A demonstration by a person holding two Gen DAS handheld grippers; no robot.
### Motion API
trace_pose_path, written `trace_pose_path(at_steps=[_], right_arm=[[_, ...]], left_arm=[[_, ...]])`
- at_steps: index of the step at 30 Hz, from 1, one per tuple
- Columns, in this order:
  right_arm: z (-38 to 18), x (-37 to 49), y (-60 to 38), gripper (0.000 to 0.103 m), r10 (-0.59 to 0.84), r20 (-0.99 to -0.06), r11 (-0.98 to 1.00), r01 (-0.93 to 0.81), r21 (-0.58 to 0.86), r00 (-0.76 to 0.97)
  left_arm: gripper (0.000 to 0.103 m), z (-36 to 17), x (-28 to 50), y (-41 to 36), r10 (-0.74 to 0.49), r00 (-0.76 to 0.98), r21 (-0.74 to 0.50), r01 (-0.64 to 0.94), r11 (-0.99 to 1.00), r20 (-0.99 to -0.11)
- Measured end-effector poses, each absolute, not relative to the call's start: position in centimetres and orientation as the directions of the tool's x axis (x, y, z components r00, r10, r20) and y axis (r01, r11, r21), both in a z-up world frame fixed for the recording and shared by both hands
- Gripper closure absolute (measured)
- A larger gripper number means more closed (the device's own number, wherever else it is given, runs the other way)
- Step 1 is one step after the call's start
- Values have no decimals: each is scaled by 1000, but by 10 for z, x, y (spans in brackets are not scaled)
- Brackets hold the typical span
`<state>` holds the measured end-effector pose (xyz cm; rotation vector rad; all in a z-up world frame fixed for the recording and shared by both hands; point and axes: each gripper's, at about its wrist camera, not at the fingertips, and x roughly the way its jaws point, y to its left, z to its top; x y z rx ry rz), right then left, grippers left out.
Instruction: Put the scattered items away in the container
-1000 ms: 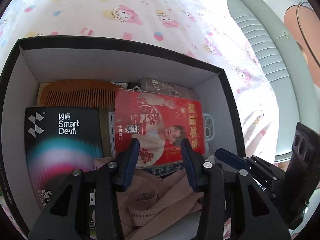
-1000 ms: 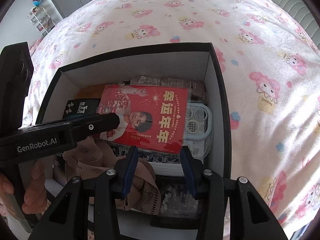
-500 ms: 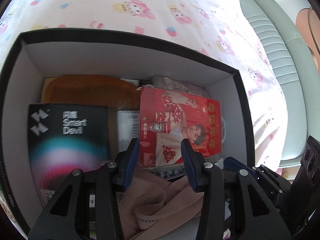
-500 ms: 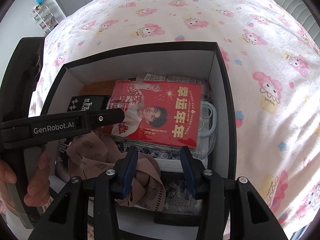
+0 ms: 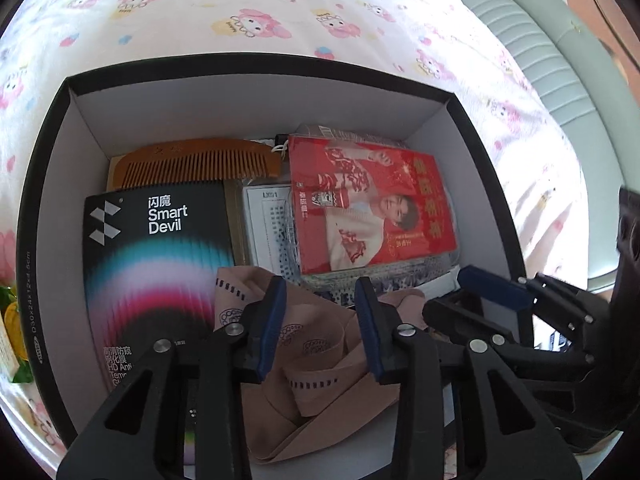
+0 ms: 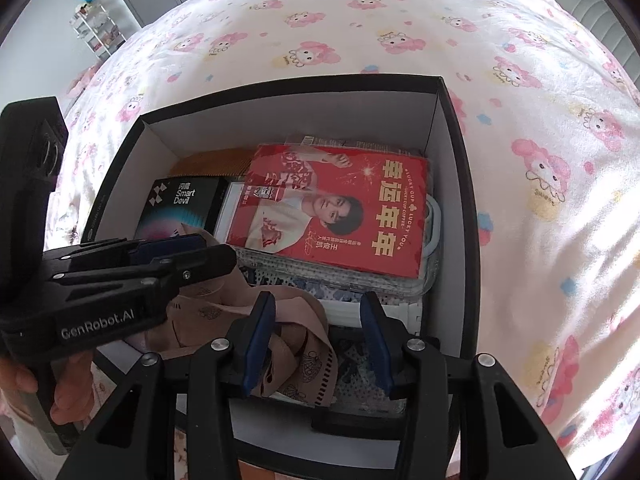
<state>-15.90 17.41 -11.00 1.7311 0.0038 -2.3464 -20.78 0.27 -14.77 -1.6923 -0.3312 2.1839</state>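
Lying loose in the box (image 5: 248, 80), the tan strap (image 5: 320, 360) sits between and under both grippers: left gripper (image 5: 320, 328) unclenched, just narrowing, right gripper (image 6: 316, 340) unclenched

Red packet (image 5: 372, 208) hides most of the items beneath it.

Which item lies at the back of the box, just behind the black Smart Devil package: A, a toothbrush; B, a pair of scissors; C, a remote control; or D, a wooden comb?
D: a brown wooden comb lies flat behind the black Smart Devil package, near the box back wall.
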Motion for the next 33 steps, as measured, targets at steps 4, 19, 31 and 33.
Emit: trace_pose_path(at_steps=[4, 19, 31, 33], right_arm=[[-113, -161, 170, 63, -166, -950, -972, 205, 113, -263], [-133, -184, 170, 65, -205, -946, -970, 180, 162, -250], [-129, -187, 169, 65, -281, -920, -958, 138, 252, -274], [-127, -183, 172, 65, -297, -917, -953, 138, 269, -266]], left_arm=[[68, -155, -211, 4, 418, -194, -399, -132, -907, -887], [70, -157, -230, -10, 386, -187, -377, -82, -923, -903], [70, -149, -236, -36, 488, -231, -492, -44, -870, -842], [70, -143, -240, -36, 498, -251, -501, -54, -863, -830]])
